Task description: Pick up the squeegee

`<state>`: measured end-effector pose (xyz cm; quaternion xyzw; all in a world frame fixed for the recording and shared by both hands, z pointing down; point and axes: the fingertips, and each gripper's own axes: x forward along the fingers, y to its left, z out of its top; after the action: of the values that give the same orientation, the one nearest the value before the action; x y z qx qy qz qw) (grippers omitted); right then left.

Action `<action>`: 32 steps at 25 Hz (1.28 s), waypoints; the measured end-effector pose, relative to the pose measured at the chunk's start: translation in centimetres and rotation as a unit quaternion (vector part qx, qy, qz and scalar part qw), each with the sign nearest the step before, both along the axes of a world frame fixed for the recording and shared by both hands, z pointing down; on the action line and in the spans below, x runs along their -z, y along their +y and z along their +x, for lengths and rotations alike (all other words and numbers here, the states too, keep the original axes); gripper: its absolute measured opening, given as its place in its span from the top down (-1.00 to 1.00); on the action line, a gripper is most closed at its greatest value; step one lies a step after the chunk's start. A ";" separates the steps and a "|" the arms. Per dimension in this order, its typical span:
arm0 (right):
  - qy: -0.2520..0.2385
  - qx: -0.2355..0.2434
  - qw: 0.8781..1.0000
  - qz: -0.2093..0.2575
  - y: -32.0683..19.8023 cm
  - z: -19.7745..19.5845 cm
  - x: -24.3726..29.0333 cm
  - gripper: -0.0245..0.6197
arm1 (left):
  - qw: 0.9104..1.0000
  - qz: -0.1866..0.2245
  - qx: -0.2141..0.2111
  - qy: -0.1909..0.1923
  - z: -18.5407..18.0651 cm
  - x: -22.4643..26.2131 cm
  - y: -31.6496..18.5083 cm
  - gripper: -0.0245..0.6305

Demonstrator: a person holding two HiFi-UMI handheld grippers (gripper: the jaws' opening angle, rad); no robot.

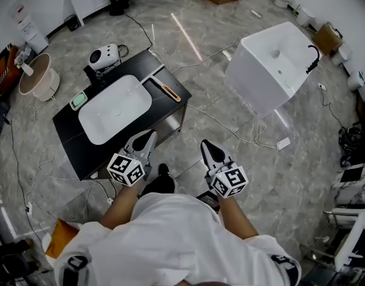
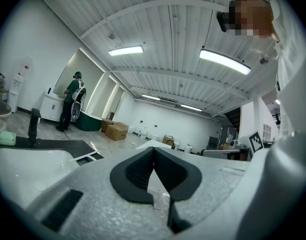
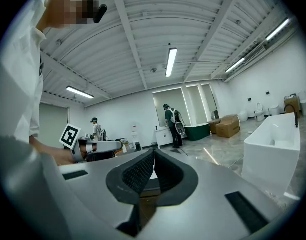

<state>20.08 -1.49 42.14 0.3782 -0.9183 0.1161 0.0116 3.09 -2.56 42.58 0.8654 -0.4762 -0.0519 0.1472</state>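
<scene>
The squeegee [image 1: 170, 93], with its orange handle, lies on the right end of a black vanity counter [image 1: 164, 109] beside a white basin [image 1: 114, 108]. My left gripper [image 1: 147, 138] hovers just in front of the counter's near edge, short of the squeegee and pointing toward it. My right gripper [image 1: 207, 147] is over the floor to the right of the vanity. In the left gripper view the left gripper [image 2: 153, 149] has its pads together with nothing held. The right gripper [image 3: 154, 152] in its own view is likewise shut and empty.
A large white tub [image 1: 277, 61] stands on the floor at the right. On the counter are a green soap dish [image 1: 79, 100] and, at its back, a white device [image 1: 104, 56]. Cables [image 1: 230, 127] trail across the marble floor. A person [image 2: 73, 106] stands far off.
</scene>
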 end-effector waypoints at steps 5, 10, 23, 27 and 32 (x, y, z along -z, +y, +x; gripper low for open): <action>0.012 -0.007 1.000 0.015 -6.5 -1.8 1.5 0.88 | 1.000 0.011 -0.010 0.010 -1.5 0.8 -6.1 0.88; 0.021 0.003 1.000 0.019 -11.8 -4.6 2.2 0.88 | 1.000 0.017 -0.012 0.020 -3.4 1.3 -11.5 0.88; 0.018 0.020 1.000 -0.005 -22.8 -6.4 -0.2 0.88 | 0.999 -0.001 0.034 0.022 -7.2 -1.3 -21.2 0.88; 0.009 0.058 0.998 -0.009 -27.4 -7.9 -1.2 0.88 | 0.997 -0.009 0.074 0.018 -8.4 -2.1 -24.1 0.88; -0.001 0.114 0.993 -0.010 -33.9 -8.6 -0.8 0.88 | 0.992 -0.021 0.120 0.007 -8.2 -1.9 -28.1 0.88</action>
<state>11.52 -35.35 42.94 0.2704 -0.9545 0.1232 0.0274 -5.09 -30.69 44.44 0.7979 -0.5769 -0.0656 0.1619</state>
